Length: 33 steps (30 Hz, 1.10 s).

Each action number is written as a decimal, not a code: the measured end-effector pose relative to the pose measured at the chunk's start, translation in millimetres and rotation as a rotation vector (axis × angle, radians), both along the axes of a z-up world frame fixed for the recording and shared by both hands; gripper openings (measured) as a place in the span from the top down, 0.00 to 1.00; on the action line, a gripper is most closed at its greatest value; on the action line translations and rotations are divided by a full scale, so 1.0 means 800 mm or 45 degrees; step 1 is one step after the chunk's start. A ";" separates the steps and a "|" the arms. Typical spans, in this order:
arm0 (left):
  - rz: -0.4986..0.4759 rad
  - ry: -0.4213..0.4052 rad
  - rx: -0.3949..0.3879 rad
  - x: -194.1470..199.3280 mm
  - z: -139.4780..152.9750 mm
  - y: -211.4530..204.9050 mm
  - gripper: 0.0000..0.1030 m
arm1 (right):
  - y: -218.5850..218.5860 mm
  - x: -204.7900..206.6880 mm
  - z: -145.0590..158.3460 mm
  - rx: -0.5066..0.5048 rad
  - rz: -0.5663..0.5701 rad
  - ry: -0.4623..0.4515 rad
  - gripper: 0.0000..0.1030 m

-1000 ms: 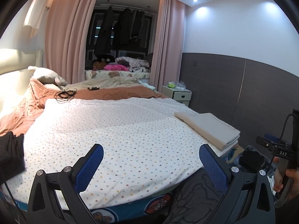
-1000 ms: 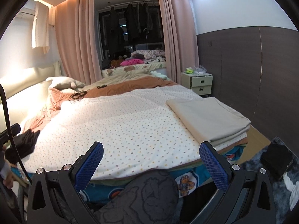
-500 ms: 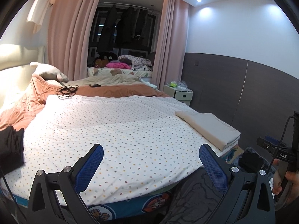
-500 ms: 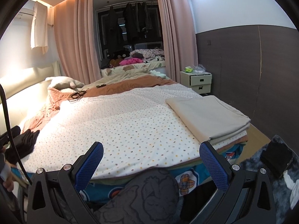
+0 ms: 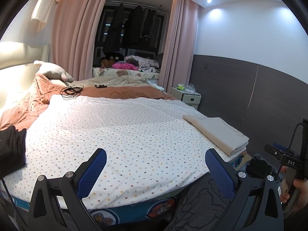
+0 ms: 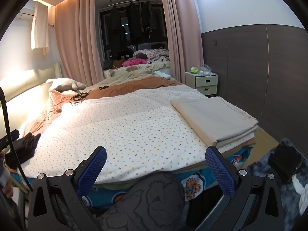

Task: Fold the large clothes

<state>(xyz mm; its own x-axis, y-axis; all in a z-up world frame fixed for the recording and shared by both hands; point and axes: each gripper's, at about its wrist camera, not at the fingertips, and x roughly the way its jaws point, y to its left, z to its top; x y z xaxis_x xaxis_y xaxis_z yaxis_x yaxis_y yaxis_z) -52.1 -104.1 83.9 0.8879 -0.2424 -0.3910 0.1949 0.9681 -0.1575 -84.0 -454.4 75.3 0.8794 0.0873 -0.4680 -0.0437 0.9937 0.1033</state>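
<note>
A folded beige cloth (image 5: 217, 132) (image 6: 213, 117) lies flat on the right edge of the bed, on the white dotted cover (image 5: 119, 130) (image 6: 130, 127). A dark crumpled garment (image 5: 10, 146) (image 6: 24, 147) sits at the bed's left edge. My left gripper (image 5: 156, 171) hangs open over the bed's near edge, holding nothing. My right gripper (image 6: 156, 169) is open too, empty, above the near edge. A hand holding the right gripper's handle (image 5: 292, 163) shows at the far right of the left wrist view.
An orange-brown blanket (image 5: 115, 92), a pillow (image 5: 53, 73) and a black cable tangle (image 5: 71, 91) lie at the far side. A white nightstand (image 6: 206, 83) stands by the dark wall panel. A knee in dark patterned trousers (image 6: 152, 198) is below the grippers. Dark items (image 6: 283, 161) lie on the floor rug.
Both cameras have drifted slightly, the left one tilting up a little; the folded beige cloth and dark garment stay where they were. Both grippers remain open.
</note>
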 end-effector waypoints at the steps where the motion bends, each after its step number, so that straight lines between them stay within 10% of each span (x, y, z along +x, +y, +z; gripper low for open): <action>1: -0.001 0.001 -0.002 -0.001 -0.001 0.000 0.00 | 0.000 0.000 0.000 -0.001 0.000 0.000 0.00; 33: -0.011 -0.034 0.020 -0.011 0.002 -0.006 0.00 | 0.005 -0.007 -0.001 0.002 -0.018 -0.005 0.00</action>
